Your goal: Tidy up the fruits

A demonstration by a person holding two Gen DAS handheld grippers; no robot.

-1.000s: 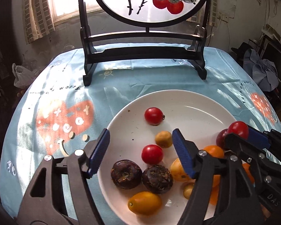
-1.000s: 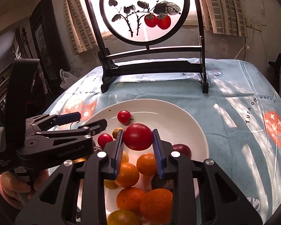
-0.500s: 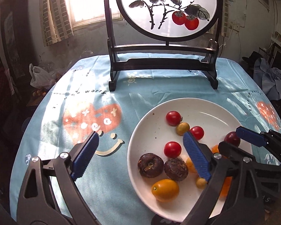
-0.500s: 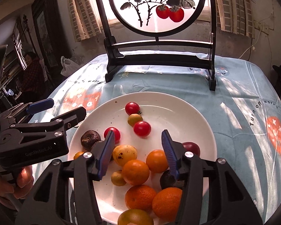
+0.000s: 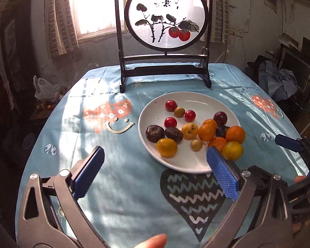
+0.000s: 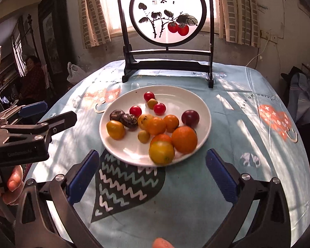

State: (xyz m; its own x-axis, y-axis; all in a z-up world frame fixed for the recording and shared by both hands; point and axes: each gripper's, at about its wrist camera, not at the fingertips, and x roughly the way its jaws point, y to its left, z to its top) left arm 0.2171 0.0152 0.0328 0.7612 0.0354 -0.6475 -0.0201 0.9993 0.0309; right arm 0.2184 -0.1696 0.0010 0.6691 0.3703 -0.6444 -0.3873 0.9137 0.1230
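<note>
Left wrist view: left gripper (image 5: 155, 174) spread wide and empty, short of white plate (image 5: 188, 162); fruits (image 5: 206, 132) heaped on plate; best approached low, one fruit singled out. Right wrist view: right gripper (image 6: 153, 174) likewise agape, empty, just before plate (image 6: 204, 107); painted screen (image 6: 167, 16) behind plate, no obstacle; crowded oranges (image 6: 184, 139) apt to roll.

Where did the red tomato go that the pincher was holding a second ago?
The right gripper let it go: that cherry tomato now lies on the white plate. Both the right and the left gripper opened wide and pulled back off the plate. The other fruit stayed put.
</note>
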